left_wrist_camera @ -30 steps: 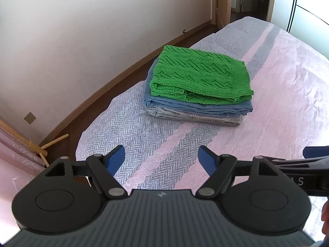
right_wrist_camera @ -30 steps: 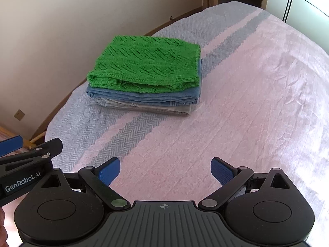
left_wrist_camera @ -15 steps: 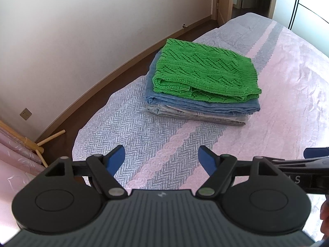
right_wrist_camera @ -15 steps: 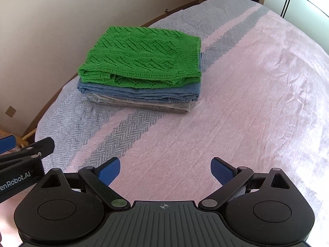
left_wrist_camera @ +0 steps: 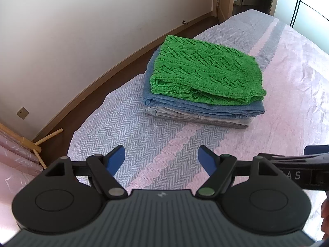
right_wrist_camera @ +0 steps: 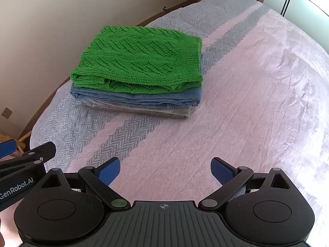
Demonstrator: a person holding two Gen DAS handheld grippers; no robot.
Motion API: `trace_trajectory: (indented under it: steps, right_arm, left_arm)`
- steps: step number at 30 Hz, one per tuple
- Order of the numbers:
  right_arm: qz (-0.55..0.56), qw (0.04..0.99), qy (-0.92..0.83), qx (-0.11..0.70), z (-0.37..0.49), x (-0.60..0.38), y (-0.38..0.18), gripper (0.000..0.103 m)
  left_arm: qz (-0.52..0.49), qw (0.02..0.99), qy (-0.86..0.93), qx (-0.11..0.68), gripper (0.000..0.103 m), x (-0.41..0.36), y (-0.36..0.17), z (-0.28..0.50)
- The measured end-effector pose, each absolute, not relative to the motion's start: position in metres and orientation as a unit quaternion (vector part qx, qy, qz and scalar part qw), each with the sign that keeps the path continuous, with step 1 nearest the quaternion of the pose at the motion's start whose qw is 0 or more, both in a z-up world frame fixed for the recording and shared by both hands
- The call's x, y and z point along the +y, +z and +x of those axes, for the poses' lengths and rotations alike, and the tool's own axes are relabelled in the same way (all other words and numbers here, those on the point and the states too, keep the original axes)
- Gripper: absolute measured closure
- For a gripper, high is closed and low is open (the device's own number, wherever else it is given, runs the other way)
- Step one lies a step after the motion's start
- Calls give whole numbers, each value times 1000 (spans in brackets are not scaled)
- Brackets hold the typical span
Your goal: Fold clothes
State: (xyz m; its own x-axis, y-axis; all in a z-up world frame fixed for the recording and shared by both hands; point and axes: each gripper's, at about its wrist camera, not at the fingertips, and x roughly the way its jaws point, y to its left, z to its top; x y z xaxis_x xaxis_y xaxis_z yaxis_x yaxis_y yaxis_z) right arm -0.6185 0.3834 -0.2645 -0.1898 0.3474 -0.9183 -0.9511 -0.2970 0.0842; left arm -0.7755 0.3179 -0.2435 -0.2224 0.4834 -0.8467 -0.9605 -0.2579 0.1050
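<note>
Two handheld grippers hover side by side above a bed, both aimed at a finished stack of folded clothes. The left gripper [left_wrist_camera: 161, 159] is held low over the bedspread [left_wrist_camera: 131, 127] with its blue-padded fingers [left_wrist_camera: 115, 160] spread wide and nothing between them; the right gripper [right_wrist_camera: 165, 170] is level beside it, its own blue pads [right_wrist_camera: 221, 170] equally wide apart and likewise empty. Ahead of both, well clear of either set of fingertips, the stack sits on the grey herringbone band of the pink-and-grey cover: a green knitted sweater [left_wrist_camera: 205, 74] on top, a blue folded garment [left_wrist_camera: 197, 107] beneath it, and a pale grey folded garment [left_wrist_camera: 195, 119] at the bottom, edges roughly aligned. The left wrist view takes in the floor side of the room: a cream wall [left_wrist_camera: 82, 30], a wooden skirting board [left_wrist_camera: 115, 72], a wall socket [left_wrist_camera: 22, 112] and part of a wooden stand [left_wrist_camera: 37, 144] at the foot of the bed, with the right gripper's finger intruding at the right edge. The right wrist view instead shows the broad, crinkled pink expanse of the cover to the stack's right, and the left gripper's black arm, lettered "GenRobot.AI", at its left edge.
</note>
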Motion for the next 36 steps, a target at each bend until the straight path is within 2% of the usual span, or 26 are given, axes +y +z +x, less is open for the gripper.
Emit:
trace_trajectory:
  steps: [36]
  right_arm:
    - [-433,468,675,372,-617,439,-296,6]
  left_arm:
    - [-365,494,701,363,28,374,-277,-770]
